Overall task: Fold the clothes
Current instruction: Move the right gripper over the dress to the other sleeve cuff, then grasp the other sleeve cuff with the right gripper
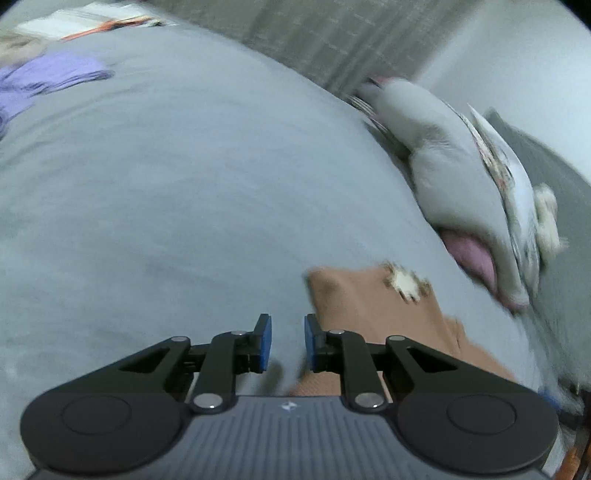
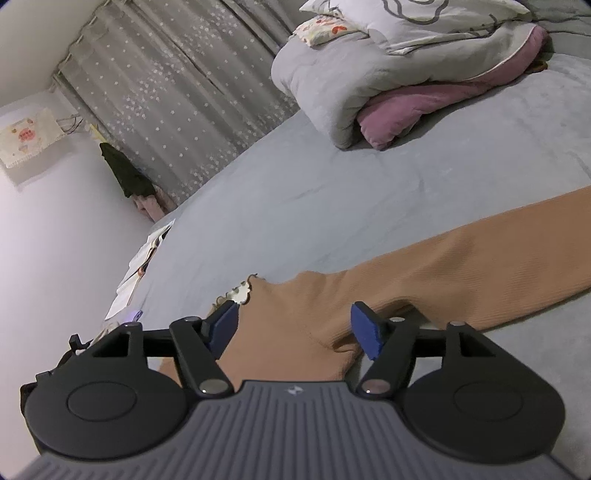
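A tan ribbed garment with a cream frilled collar lies spread on the grey bed, one sleeve stretching to the right. My right gripper stands wide open just above its collar end, fingers on either side of the fabric, nothing pinched. In the left wrist view the same tan garment and its frilled trim lie just right of my left gripper, which is open a little with only grey sheet between its blue pads. The left view is motion-blurred.
A rolled grey-and-pink duvet with a pillow lies at the bed's far end, also the duvet at right. A purple garment sits far left. Papers lie by the bed edge near the starred curtain.
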Motion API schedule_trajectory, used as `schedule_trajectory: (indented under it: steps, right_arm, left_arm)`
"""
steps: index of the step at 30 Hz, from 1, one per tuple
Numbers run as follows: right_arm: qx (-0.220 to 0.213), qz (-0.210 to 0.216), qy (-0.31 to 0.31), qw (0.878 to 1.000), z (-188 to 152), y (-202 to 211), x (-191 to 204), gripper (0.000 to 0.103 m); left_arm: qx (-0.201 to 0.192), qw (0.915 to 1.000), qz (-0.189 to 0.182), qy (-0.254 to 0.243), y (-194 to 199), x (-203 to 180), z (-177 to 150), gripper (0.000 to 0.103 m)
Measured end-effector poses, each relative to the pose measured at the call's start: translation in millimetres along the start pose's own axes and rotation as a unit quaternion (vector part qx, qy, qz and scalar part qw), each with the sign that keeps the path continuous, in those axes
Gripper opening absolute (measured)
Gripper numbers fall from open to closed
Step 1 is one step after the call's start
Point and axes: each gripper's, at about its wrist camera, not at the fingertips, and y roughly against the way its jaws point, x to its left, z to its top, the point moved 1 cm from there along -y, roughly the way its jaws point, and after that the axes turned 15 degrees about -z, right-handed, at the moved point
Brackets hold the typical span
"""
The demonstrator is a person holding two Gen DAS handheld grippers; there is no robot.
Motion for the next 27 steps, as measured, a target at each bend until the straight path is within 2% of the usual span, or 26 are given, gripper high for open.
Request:
schedule_trajectory:
  steps: [7,10,12,15,16,19,22,25,27]
  right_arm:
    - [0.015,-0.008,0.004,1.000,-2.4,-7.9,-1.1,0.071]
    - [0.008,-0.013,-0.005,1.000,-0.5,3.0,-11.1,0.073]
    - [0.001,-0.021,-0.024,0.999,5.9,8.9,-25.2,0.077]
    - [-0.017,-0.034,-0.088,0.995,17.8,20.9,-58.5,0.079]
    - [-0.023,-0.037,-0.125,0.991,22.0,26.1,-74.7,0.079]
    - [-0.043,-0.038,-0.241,0.969,31.1,42.6,-127.0,0.079]
    - [-0.059,-0.079,-0.298,0.950,31.1,56.7,-169.9,0.080]
    - [-0.075,-0.120,-0.353,0.925,30.9,70.9,-212.9,0.080]
    - [-0.086,-0.146,-0.388,0.906,30.7,80.4,-241.6,0.080]
  left_arm:
    - [0.022,0.9983,0.041,-0.034,-16.7,-17.3,-11.6,0.024]
    - [0.029,0.9968,0.057,-0.047,-22.3,-24.4,-16.1,0.024]
    - [0.004,0.9975,0.055,-0.044,-9.8,-28.3,-14.4,0.026]
    - [-0.020,0.9961,0.063,-0.058,4.4,-34.4,-18.5,0.041]
    - [-0.027,0.9949,0.070,-0.067,4.3,-40.7,-23.3,0.050]
    - [-0.021,0.9926,0.075,-0.093,-1.6,-60.0,-39.7,0.061]
    - [-0.018,0.9890,0.070,-0.129,-7.8,-80.3,-51.9,0.083]
    - [-0.028,0.9819,0.071,-0.173,-11.9,-99.5,-59.9,0.083]
    - [-0.025,0.9820,0.066,-0.175,-14.1,-103.2,-61.0,0.083]
